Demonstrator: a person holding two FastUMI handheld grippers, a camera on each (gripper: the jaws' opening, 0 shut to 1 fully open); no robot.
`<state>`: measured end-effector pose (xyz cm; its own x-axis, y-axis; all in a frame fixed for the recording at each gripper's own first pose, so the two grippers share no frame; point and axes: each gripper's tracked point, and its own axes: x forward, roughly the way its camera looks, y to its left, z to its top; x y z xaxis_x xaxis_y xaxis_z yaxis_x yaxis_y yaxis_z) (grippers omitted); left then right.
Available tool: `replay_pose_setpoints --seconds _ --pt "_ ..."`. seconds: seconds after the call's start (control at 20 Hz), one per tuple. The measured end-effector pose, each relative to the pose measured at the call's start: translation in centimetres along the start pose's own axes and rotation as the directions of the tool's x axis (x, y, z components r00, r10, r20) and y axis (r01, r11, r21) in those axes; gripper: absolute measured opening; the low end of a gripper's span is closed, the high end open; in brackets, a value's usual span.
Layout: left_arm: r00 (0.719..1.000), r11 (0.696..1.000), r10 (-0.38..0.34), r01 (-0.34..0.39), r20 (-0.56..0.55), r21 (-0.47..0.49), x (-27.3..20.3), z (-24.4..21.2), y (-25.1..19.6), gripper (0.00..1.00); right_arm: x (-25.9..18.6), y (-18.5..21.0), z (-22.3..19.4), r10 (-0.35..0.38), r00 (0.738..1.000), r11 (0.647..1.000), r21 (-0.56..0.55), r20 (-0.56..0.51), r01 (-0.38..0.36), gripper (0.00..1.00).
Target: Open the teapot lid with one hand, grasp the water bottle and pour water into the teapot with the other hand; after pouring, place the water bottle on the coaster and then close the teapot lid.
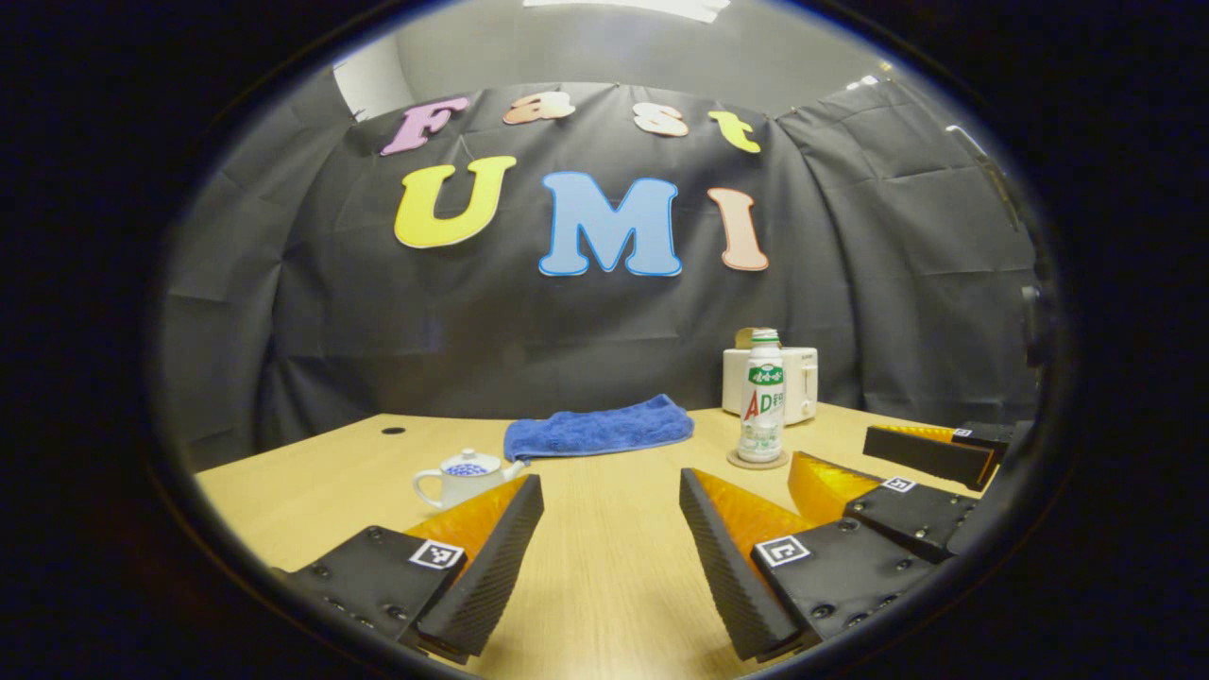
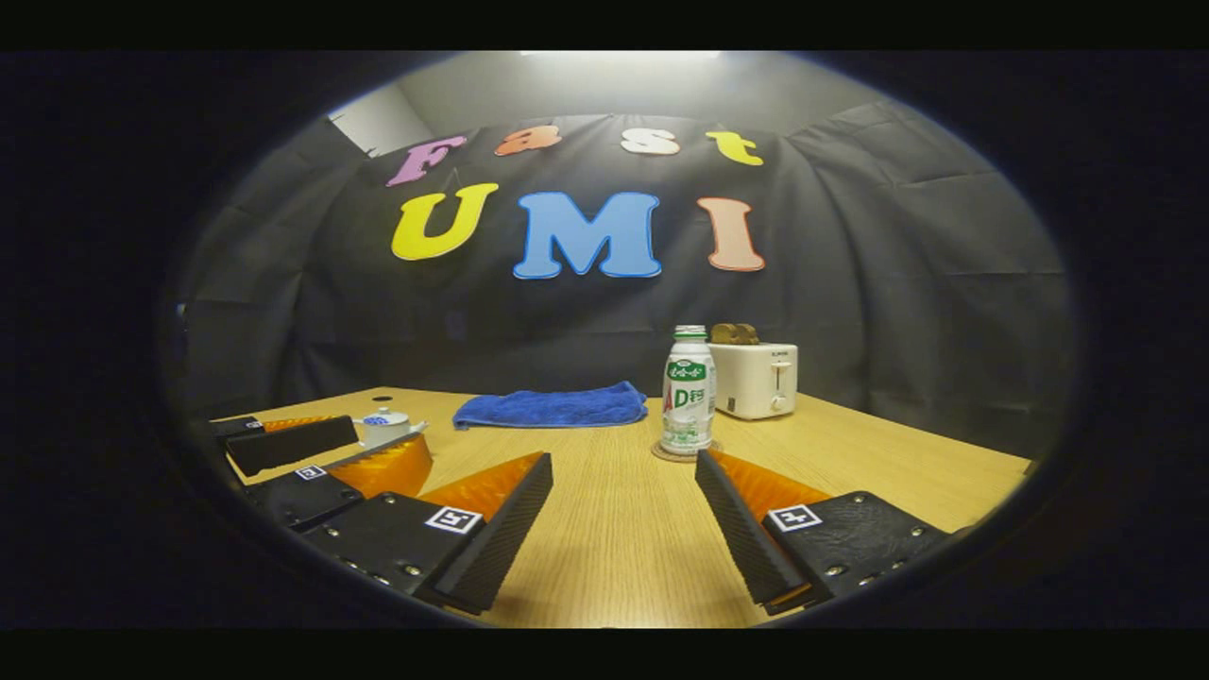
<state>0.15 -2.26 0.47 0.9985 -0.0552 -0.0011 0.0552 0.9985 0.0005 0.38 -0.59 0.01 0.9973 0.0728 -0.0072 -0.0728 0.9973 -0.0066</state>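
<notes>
Both jaws gape wide, empty. The small white ceramic teapot (image 1: 467, 475) sits lower left, lid on; the white plastic water bottle (image 2: 688, 390) stands centre on its round coaster (image 2: 682, 454). A careless grab could topple the tall bottle.

A pale wood-grain counter (image 1: 604, 567) runs back to a wall of creased black cloth (image 1: 378, 321) that curves around the booth on both sides. Above the cloth shows a plain grey wall (image 2: 623, 90), with what may be a bright ceiling light (image 1: 633, 8) at the very top edge. A small dark hole (image 1: 393, 431) marks the counter's far left.
</notes>
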Motion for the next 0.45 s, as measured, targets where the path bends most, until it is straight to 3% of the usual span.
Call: replay_pose_setpoints --seconds 0.2,0.3,0.35,0.4,0.45 --pt "1.000 1.000 0.000 0.000 0.000 0.001 0.11 -0.18 0.04 0.96 0.06 -0.03 -0.05 -0.005 1.000 1.000 0.000 0.000 0.005 0.95" --pt "1.000 1.000 0.000 0.000 0.000 0.001 0.08 -0.11 0.05 1.00 0.04 -0.03 -0.06 -0.005 1.000 1.000 0.000 0.001 0.005 0.95" --pt "1.000 1.000 0.000 0.000 0.000 0.001 -0.01 -0.07 0.07 0.96 0.08 -0.03 -0.02 -0.005 1.000 1.000 0.000 0.001 0.005 0.94" --pt "1.000 1.000 0.000 0.000 0.000 0.001 0.02 -0.07 0.06 1.00 0.07 -0.04 -0.05 -0.005 1.000 1.000 0.001 0.002 0.005 0.95" --pt "1.000 1.000 0.000 0.000 0.001 0.001 0.05 -0.14 0.05 0.96 0.09 -0.07 -0.01 -0.005 1.000 1.000 0.001 0.002 0.005 0.94"
